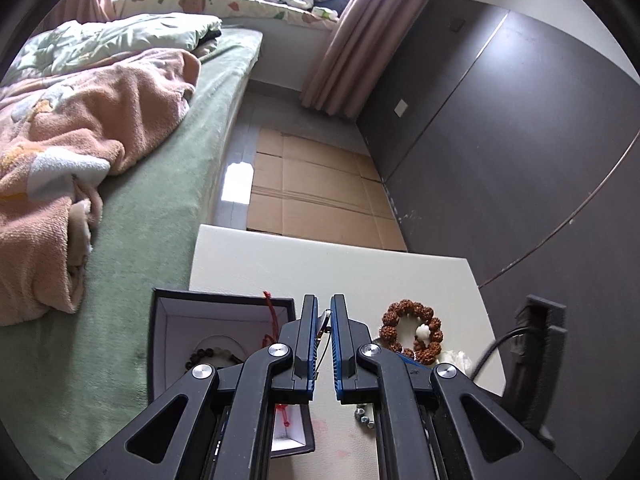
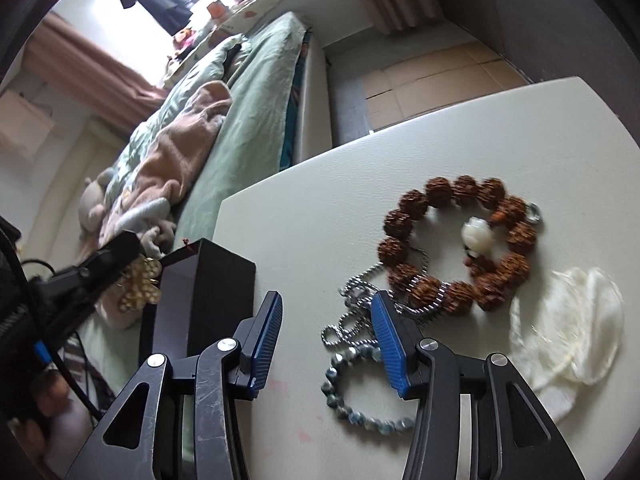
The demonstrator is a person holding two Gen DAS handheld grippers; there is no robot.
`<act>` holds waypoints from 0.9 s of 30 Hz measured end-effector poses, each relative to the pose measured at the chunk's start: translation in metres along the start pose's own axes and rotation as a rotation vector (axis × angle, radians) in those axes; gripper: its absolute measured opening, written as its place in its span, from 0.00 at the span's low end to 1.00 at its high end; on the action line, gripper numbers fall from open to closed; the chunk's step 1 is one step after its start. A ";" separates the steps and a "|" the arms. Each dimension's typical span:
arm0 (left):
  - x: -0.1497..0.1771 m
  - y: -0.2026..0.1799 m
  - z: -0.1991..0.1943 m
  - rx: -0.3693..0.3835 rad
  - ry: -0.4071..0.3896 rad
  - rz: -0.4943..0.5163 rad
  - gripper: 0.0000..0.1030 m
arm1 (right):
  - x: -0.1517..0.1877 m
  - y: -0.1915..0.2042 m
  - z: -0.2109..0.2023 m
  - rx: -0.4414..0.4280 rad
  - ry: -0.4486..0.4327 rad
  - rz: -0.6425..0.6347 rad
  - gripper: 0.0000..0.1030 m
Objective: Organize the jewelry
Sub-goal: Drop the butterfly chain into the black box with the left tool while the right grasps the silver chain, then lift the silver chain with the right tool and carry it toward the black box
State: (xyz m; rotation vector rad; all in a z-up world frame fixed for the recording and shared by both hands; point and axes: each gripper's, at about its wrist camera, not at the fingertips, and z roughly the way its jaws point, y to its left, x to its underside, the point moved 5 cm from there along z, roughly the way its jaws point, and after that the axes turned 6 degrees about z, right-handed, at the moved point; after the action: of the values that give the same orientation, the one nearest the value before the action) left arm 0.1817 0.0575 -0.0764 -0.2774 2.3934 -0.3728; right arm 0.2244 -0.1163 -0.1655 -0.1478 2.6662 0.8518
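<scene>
Knobbly brown seed bracelet ring-shaped, silver chain twisted, blue-grey bead bracelet.

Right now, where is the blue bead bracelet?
In the right wrist view, the blue bead bracelet lies on the white table, just below the silver chain and partly under the right tongs' right finger.

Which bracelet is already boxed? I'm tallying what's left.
The dark-and-pale bead bracelet lies inside the black box; the brown seed bracelet lies on the table.
</scene>
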 end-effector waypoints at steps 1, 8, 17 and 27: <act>-0.001 0.002 -0.001 0.001 -0.002 -0.006 0.06 | 0.000 0.001 0.003 0.011 -0.001 -0.011 0.47; 0.001 0.014 -0.003 0.004 0.003 -0.036 0.06 | 0.001 0.006 0.009 0.153 -0.027 -0.120 0.47; 0.002 0.017 -0.010 0.006 -0.004 -0.041 0.06 | 0.012 0.004 0.015 0.346 -0.039 -0.257 0.28; 0.003 0.026 -0.022 0.004 -0.016 -0.048 0.06 | 0.013 -0.008 0.001 0.297 -0.016 -0.211 0.15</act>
State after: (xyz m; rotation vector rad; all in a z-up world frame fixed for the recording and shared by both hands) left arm 0.1625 0.0853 -0.0711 -0.3357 2.3730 -0.3962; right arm 0.2140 -0.1223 -0.1748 -0.3389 2.6644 0.3858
